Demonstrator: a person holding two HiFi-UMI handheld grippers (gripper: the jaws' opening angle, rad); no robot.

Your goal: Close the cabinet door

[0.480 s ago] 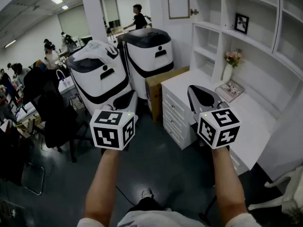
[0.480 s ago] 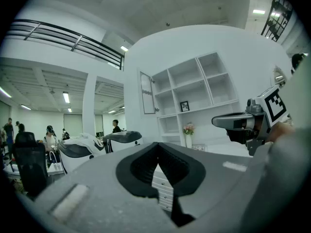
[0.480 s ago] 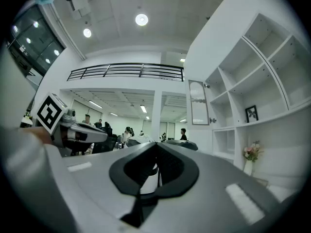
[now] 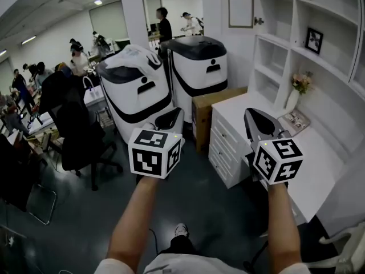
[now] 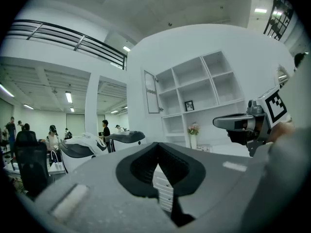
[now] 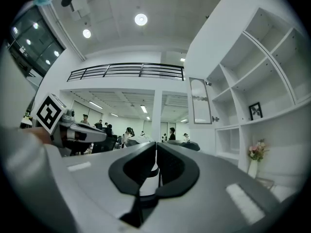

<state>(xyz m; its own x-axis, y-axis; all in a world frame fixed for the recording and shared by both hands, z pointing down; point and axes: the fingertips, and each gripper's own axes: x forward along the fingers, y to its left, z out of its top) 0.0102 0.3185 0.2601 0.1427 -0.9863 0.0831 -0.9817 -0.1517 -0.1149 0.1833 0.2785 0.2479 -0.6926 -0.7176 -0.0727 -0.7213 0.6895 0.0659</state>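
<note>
The cabinet door (image 4: 240, 4) is a white-framed panel with a small knob. It stands swung open at the top left of the white shelf unit (image 4: 285, 44), well beyond both grippers. It also shows in the left gripper view as door (image 5: 151, 92) and in the right gripper view as door (image 6: 199, 101). My left gripper (image 4: 174, 114) is held level over the floor, jaws together, nothing in them (image 5: 157, 145). My right gripper (image 4: 255, 114) hovers level above the desk's near corner, jaws shut and empty (image 6: 156, 143). Neither touches anything.
A white desk with drawers (image 4: 228, 147) lies below the shelves, bearing a flower vase (image 4: 297, 87). A cardboard box (image 4: 214, 110) and two big white-and-black machines (image 4: 137, 90) stand to its left. A black chair (image 4: 80, 136) and several people are at the left; a white chair (image 4: 348, 244) is at the lower right.
The head view has shifted: shelves, machines and both grippers now sit further right and lower in the picture. The grippers keep the same level pose, side by side.
</note>
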